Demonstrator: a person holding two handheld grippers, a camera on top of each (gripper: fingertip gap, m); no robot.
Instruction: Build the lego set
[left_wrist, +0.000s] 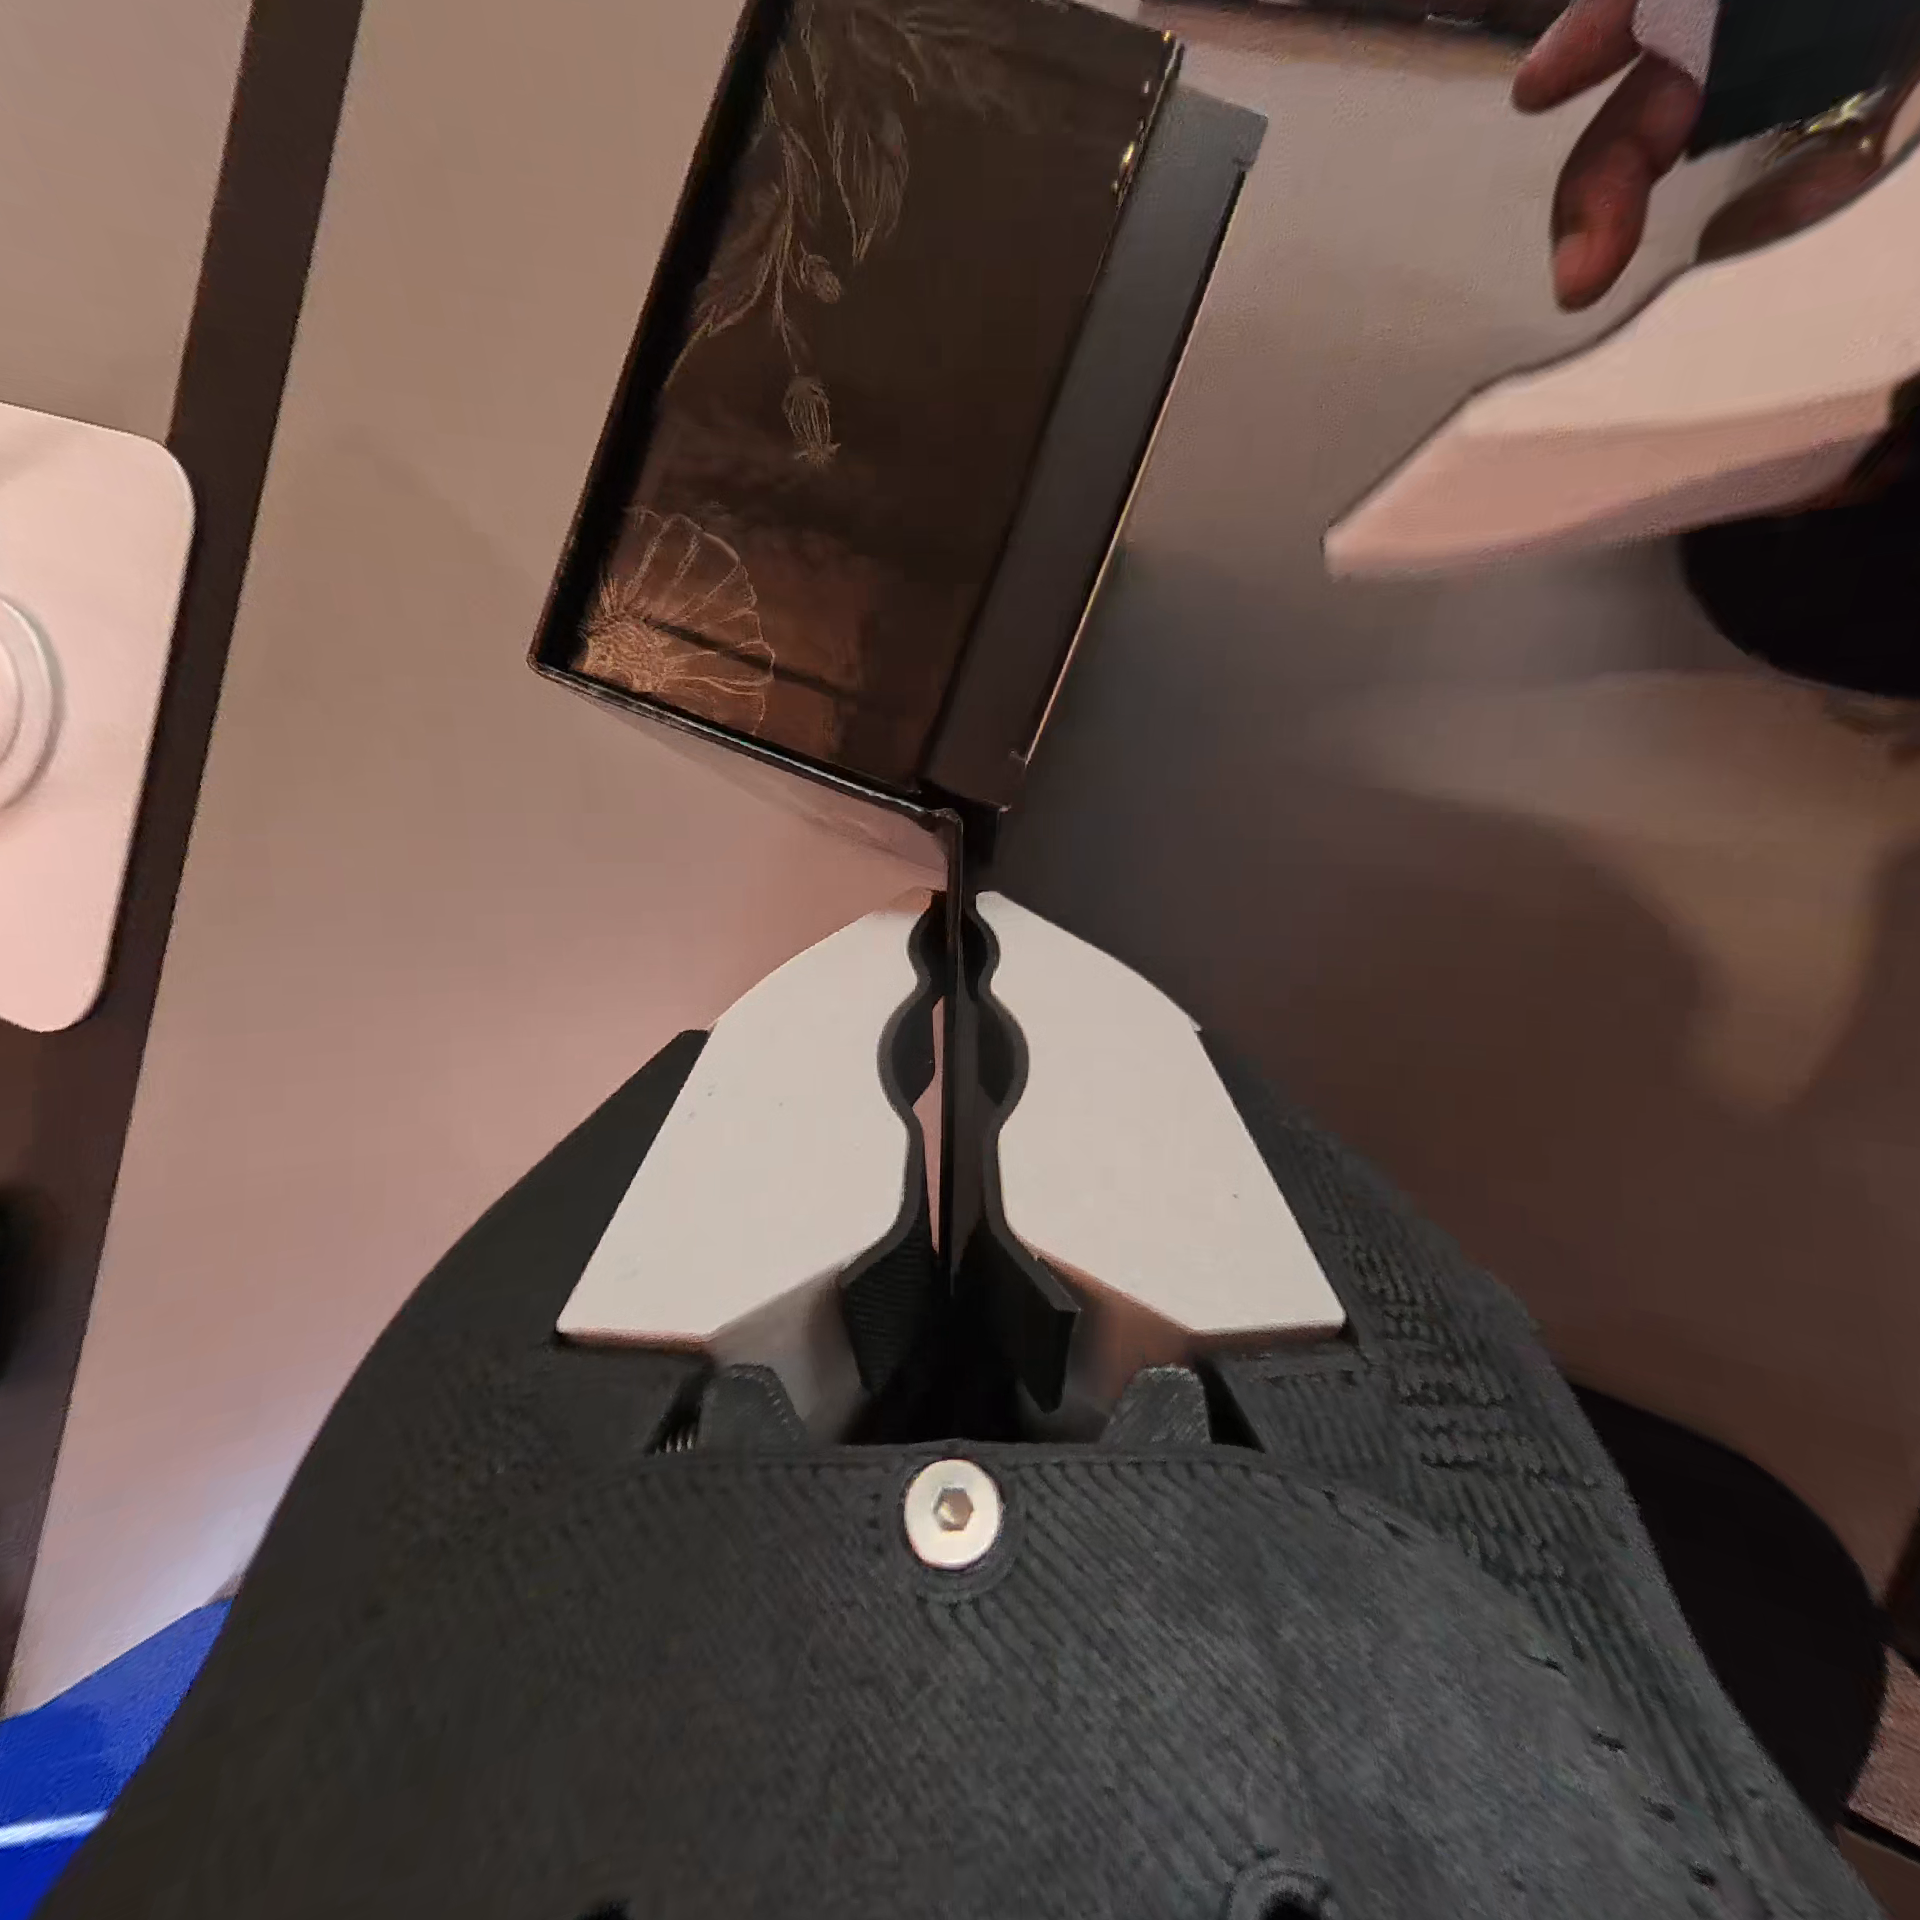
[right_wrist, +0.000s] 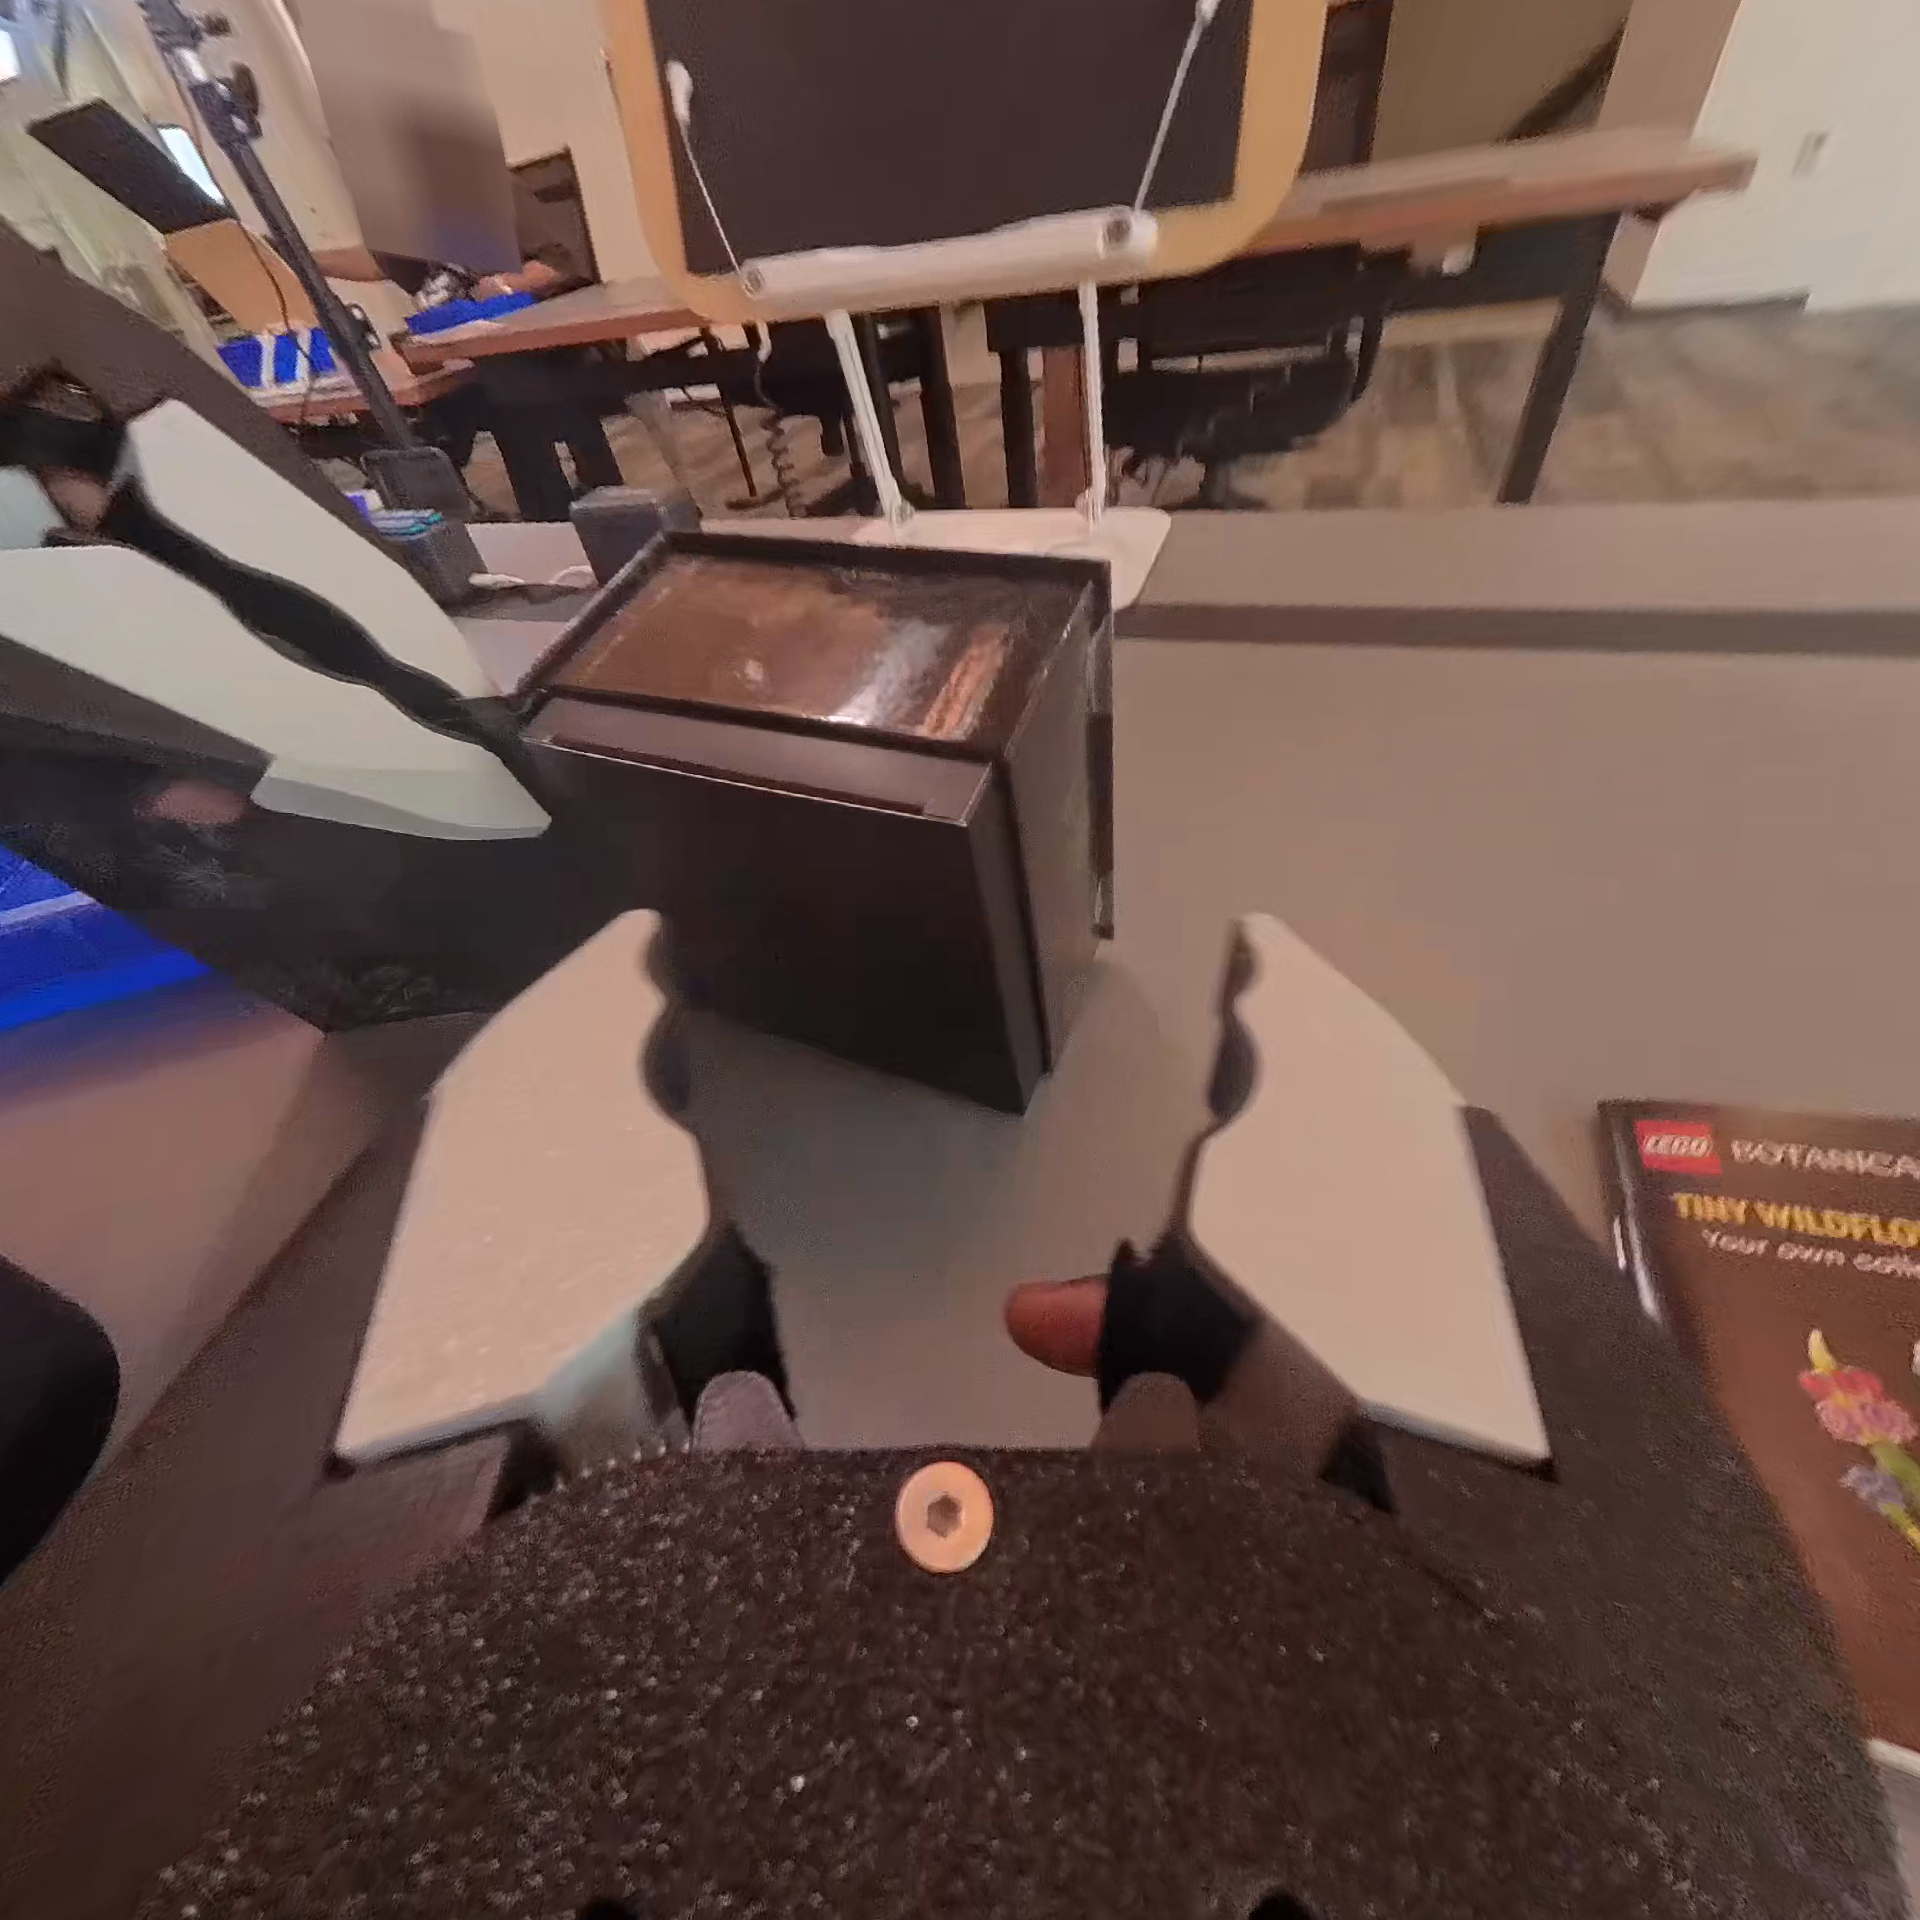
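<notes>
Left gripper (left_wrist: 951, 940): its white fingers are pinching a thin flap of the dark brown cardboard lego box (right_wrist: 831, 790), seemingly steadying it so the inside is staying exposed; in the right wrist view it is sitting to the left of the box, touching the box's near left corner.
Lego box: it is resting on the grey counter (right_wrist: 1455, 810) with its top open, a glossy brown panel showing inside, and pale line drawings of flowers are showing on one inner face in the left wrist view; whether any bricks are still inside cannot be told.
Right gripper (right_wrist: 940, 966): its white fingers are standing spread and holding nothing, hovering just in front of the box, probably readying to reach in or take hold.
Brown printed booklet (right_wrist: 1787, 1403): it is lying flat on the counter to the right of the box, near the right gripper, likely kept handy as instructions.
Writing: the booklet's cover is carrying a small red logo, lettering and a flower picture; the wording is being left out here.
</notes>
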